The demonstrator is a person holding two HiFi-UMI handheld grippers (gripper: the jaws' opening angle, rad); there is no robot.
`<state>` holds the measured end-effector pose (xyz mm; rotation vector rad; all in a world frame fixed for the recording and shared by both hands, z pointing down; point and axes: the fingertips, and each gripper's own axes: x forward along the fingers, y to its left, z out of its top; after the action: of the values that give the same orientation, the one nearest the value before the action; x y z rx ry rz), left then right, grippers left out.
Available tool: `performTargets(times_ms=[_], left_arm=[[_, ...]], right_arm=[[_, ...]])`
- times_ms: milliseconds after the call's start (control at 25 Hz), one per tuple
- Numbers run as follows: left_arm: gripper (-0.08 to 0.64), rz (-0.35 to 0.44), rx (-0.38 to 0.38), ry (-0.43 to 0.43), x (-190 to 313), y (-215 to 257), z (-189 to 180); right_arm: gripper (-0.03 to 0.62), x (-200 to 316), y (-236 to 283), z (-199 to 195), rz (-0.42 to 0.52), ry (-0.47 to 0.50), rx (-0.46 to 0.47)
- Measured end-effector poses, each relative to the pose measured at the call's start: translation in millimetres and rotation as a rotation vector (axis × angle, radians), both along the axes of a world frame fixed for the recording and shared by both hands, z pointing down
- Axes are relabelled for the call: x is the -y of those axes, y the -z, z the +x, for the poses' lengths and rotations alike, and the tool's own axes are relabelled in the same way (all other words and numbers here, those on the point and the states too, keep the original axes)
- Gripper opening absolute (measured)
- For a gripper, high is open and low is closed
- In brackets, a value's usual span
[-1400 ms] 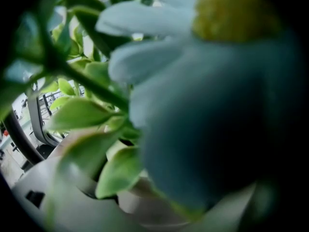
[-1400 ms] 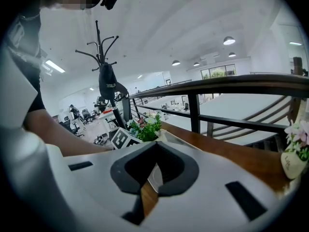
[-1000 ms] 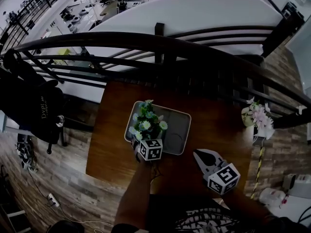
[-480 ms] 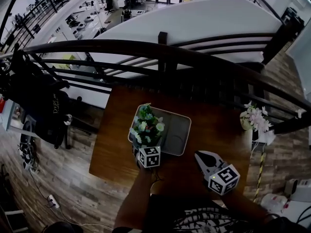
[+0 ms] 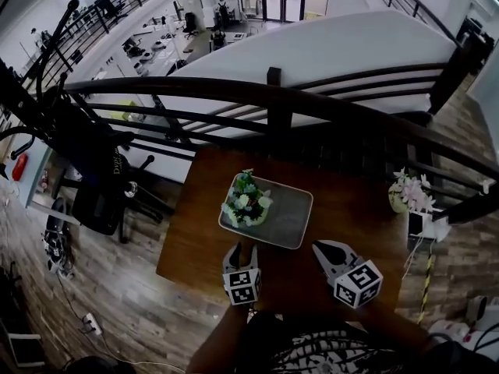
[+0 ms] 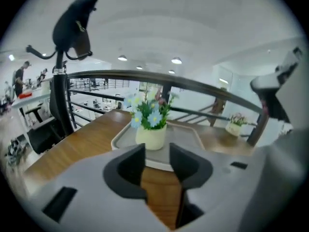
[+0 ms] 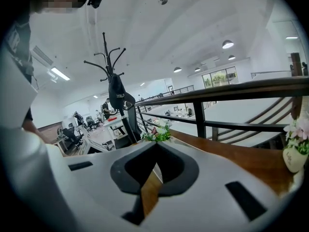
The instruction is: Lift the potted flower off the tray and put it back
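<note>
On the wooden table (image 5: 351,201), seen from the head view, the potted flower (image 5: 245,201) stands upright in the left end of the grey tray (image 5: 302,232). We judge it set back in place, which would explain why both tools sit clear of it by the table's near edge. The left gripper (image 5: 242,249) points toward the pot from just short of the tray, and the right gripper (image 5: 318,248) hangs apart to the right, seemingly idle.

In the left gripper view, the jaws have just been closing. They stand partly apart with only bare wood between them, and the pot is straight ahead beyond the tips, untouched.

In the right gripper view, the jaws meet at their tips, empty. The flowers peek just over them, well off.
</note>
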<state>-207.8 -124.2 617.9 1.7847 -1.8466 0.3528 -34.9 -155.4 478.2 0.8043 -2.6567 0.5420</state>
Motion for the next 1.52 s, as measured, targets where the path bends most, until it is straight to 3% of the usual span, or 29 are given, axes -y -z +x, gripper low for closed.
performTargets(times_ms=[120, 200, 360, 600, 960, 1520], left_arm=[[0.055, 0.08, -0.056, 0.045, -15.2, 35.5, 1.4], [0.011, 0.128, -0.076, 0.054, -24.1, 56.3, 1.5], [0.009, 0.166, -0.067, 0.045, -41.0, 93.4, -1.5], [0.009, 0.195, -0.02, 0.049, -47.6, 128.3, -23.2], [0.009, 0.183, -0.038, 0.03, -61.4, 128.5, -32.9], [0.009, 0.217, -0.022, -0.028, -62.5, 142.7, -32.7]], right_arm=[[-0.003, -9.1, 2.1, -4.8, 0.016, 0.027, -0.009], [-0.003, -18.1, 1.3, -8.9, 0.046, 0.066, -0.038], [-0.003, -38.5, -1.4, -15.9, 0.055, 0.102, -0.053], [-0.003, -44.5, 16.1, -44.9, 0.08, 0.093, 0.009], [-0.003, -63.4, 22.0, -75.1, 0.099, 0.134, -0.004], [-0.004, -68.2, 33.5, -78.0, 0.103, 0.08, -0.019]])
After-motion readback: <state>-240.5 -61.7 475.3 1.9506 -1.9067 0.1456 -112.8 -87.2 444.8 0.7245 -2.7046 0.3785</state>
